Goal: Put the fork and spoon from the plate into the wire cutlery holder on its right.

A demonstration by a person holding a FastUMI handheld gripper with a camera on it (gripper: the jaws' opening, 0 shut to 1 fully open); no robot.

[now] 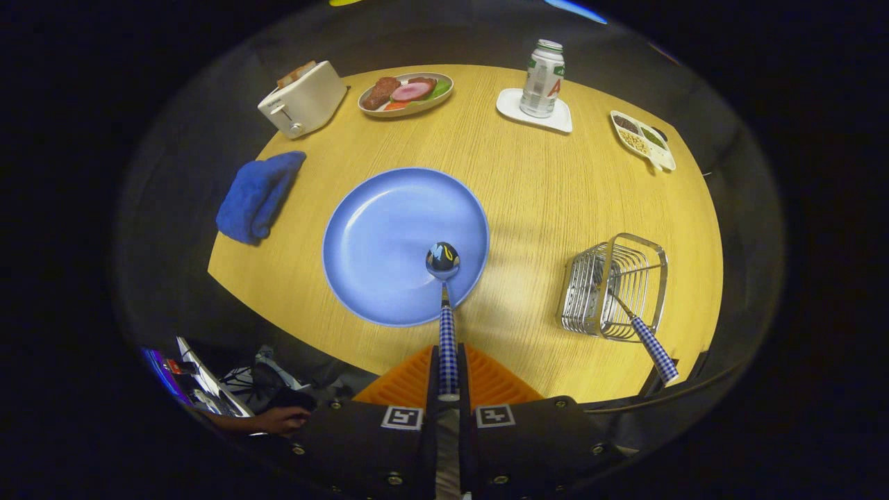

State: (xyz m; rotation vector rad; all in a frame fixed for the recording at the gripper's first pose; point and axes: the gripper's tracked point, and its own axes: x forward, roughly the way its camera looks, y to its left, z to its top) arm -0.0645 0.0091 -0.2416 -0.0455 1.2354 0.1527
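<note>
Progress looks about half made to us: one checked-handled utensil (653, 351), which we take to be the fork, already leans in the wire cutlery holder (615, 286) to the right of the blue plate (389, 236), its head hidden among the wires. We have the gripper (448, 375) clamped on the checked handle of the spoon (443, 260), both fingers pressing it, bowl out ahead over the plate's near side. Whether the bowl touches the plate we cannot tell.
</note>
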